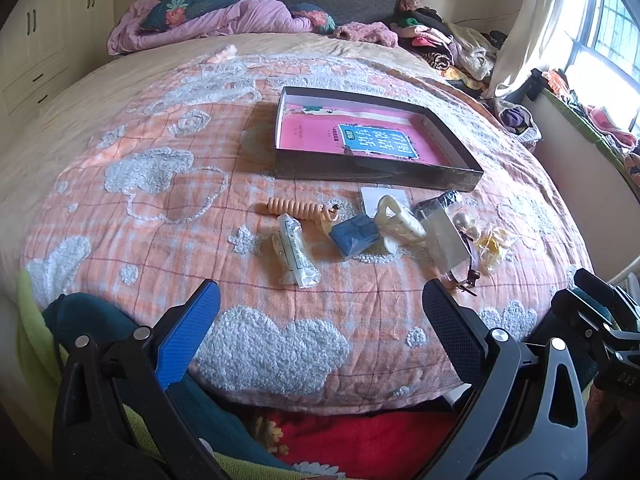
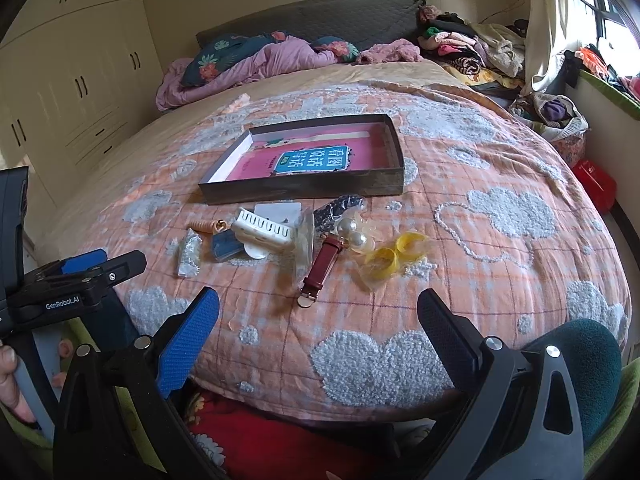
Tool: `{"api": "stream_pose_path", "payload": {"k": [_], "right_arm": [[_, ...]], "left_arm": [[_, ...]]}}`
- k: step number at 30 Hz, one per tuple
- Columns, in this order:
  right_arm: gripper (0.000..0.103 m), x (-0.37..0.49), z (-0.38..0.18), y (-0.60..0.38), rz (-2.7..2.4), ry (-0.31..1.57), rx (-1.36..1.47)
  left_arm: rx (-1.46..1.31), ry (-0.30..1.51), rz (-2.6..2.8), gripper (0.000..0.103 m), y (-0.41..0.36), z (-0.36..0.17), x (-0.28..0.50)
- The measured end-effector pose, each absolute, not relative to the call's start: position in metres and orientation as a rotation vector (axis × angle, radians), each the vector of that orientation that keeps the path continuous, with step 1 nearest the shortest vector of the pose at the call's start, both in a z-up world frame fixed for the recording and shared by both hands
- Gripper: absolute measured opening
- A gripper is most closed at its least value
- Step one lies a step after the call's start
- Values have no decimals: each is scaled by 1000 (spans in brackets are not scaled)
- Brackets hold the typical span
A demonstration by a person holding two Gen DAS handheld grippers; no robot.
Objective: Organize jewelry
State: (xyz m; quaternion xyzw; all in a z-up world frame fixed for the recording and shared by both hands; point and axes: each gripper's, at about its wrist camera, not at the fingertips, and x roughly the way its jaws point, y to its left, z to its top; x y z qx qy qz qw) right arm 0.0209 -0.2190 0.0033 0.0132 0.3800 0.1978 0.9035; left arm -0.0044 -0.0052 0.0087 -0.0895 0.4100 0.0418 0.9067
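A shallow dark box (image 1: 372, 172) (image 2: 304, 192) with a pink book inside lies on the bed. In front of it lies a cluster of jewelry: a peach spiral hair tie (image 1: 298, 208) (image 2: 204, 225), a bagged silvery item (image 1: 296, 252) (image 2: 189, 254), a blue piece (image 1: 356, 236) (image 2: 226, 244), a cream hair claw (image 1: 400, 224) (image 2: 262, 232), pearl pieces (image 2: 356, 236), a red-strap watch (image 2: 322, 268) and yellow pieces in a bag (image 1: 494, 246) (image 2: 394, 258). My left gripper (image 1: 320, 304) is open, short of the cluster. My right gripper (image 2: 318, 312) is open, just short of the watch.
The orange checked quilt (image 1: 160, 208) (image 2: 500, 272) covers the bed. Pillows and a purple blanket (image 1: 224, 16) lie at the head, piled clothes (image 2: 472, 52) at the far right. Cupboards (image 2: 72, 92) stand on the left. A window (image 1: 608, 32) is on the right.
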Motion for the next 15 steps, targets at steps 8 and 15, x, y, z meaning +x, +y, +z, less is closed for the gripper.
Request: {"api": "stream_pose_path", "payload": {"k": [8, 15], "right_arm": [[99, 21, 4, -217, 413, 786, 26], [99, 20, 7, -217, 416, 783, 28]], "left_arm": [[-185, 846, 81, 95, -5, 9, -4], [-184, 845, 81, 95, -6, 10, -4]]}}
